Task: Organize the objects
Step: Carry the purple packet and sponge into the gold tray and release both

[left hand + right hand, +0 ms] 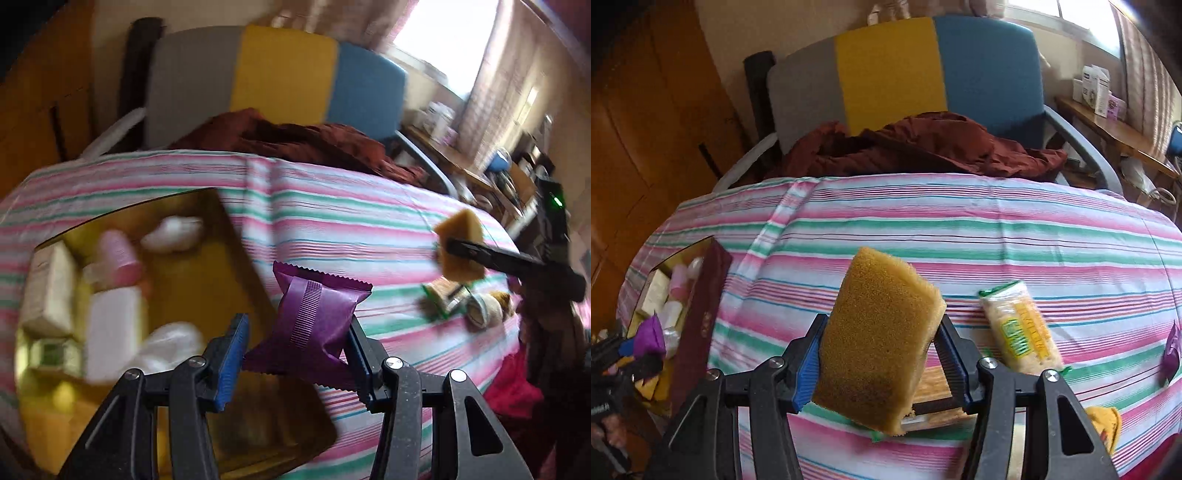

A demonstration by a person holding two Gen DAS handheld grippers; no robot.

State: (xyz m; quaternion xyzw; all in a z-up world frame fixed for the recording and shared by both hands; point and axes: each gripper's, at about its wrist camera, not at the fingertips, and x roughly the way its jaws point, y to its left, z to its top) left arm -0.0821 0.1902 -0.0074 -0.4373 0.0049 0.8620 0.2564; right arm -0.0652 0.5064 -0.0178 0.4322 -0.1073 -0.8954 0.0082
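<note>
The striped cloth [960, 229] covers the table, and a chair [905, 74] stands behind its far edge with a crumpled garment [923, 147] on the seat. A box [207, 266] sits at the left end of the cloth with several small items [110, 295] lying inside it. The left gripper [295, 343] holds a wrapped packet [314, 317] above the box's right edge. Well to the right, the right gripper [879, 354] holds a sponge [879, 339] above the cloth. Just right of the sponge, a snack pack [1019, 328] lies on the cloth.
</note>
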